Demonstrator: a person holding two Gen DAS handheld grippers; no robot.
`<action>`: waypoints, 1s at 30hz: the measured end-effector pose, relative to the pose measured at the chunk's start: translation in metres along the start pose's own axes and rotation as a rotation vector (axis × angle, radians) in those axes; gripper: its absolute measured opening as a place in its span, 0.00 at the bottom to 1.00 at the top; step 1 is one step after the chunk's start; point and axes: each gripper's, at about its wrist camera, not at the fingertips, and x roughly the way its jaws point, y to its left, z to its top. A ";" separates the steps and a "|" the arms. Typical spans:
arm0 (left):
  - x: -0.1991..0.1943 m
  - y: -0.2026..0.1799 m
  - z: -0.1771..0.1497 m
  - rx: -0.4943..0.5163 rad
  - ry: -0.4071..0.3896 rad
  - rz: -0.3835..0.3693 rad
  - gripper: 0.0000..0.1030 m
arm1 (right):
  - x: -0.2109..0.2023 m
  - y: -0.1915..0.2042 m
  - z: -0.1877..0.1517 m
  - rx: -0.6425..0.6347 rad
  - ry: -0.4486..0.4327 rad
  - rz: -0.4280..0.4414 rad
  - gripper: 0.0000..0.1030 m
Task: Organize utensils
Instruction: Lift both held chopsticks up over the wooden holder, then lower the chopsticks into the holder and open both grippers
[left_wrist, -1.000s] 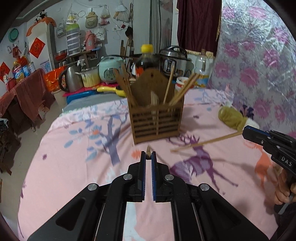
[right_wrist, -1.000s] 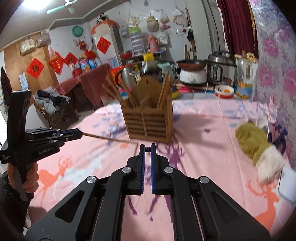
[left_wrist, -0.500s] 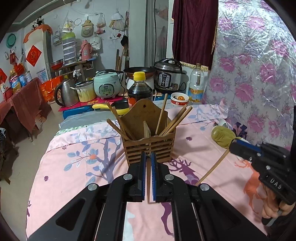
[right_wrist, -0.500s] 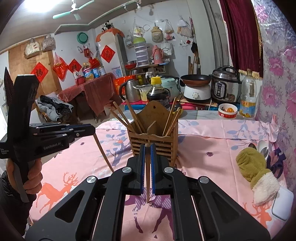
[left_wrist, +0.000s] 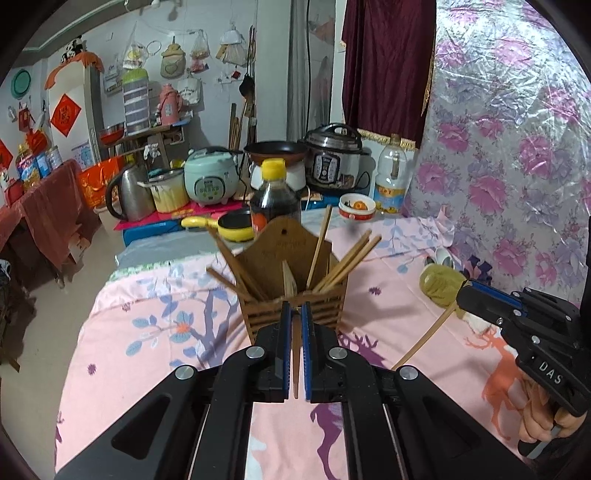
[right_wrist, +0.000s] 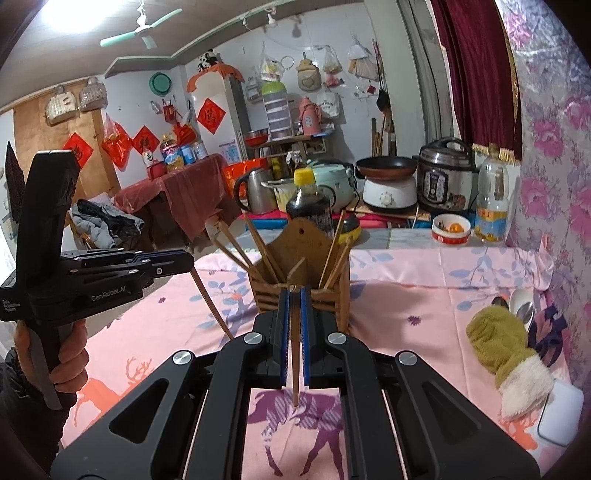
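- Left claw (left_wrist: 294, 325) is clamped narrow on a chopstick (left_wrist: 295, 365), which runs along the gap between the blue pads and hangs down below them
- Right claw (right_wrist: 294, 306) is clamped narrow on a second chopstick (right_wrist: 295, 354), held the same way, lower end clear of the pink cloth (right_wrist: 406, 288)
- In the right view the left claw's stick slants down and to the right from its tip; in the left view the right claw's stick slants down and to the left
- Holder (left_wrist: 295, 295) stands on the counter straight ahead of both claws, just beyond their tips, open top facing up, with other sticks leaning out of both compartments
- So each held stick's long axis is near upright, already close to the holder's own slot direction; the move likely turns on carrying the low end up over the front wall
- Neither claw looks clearly nearer the holder
- Hidden: each claw covers the holder's front wall in its own view, so which compartment lies under each stick I cannot tell
- The holder's floor and the sticks' lower ends inside it are out of sight
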 end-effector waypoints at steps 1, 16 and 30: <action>-0.003 -0.001 0.007 0.006 -0.010 0.002 0.06 | 0.000 0.001 0.004 -0.001 -0.005 -0.001 0.06; -0.030 -0.002 0.088 0.038 -0.126 0.033 0.06 | 0.013 0.008 0.087 -0.007 -0.121 -0.023 0.06; 0.020 0.019 0.114 0.000 -0.197 0.084 0.06 | 0.062 -0.002 0.107 -0.006 -0.158 -0.090 0.06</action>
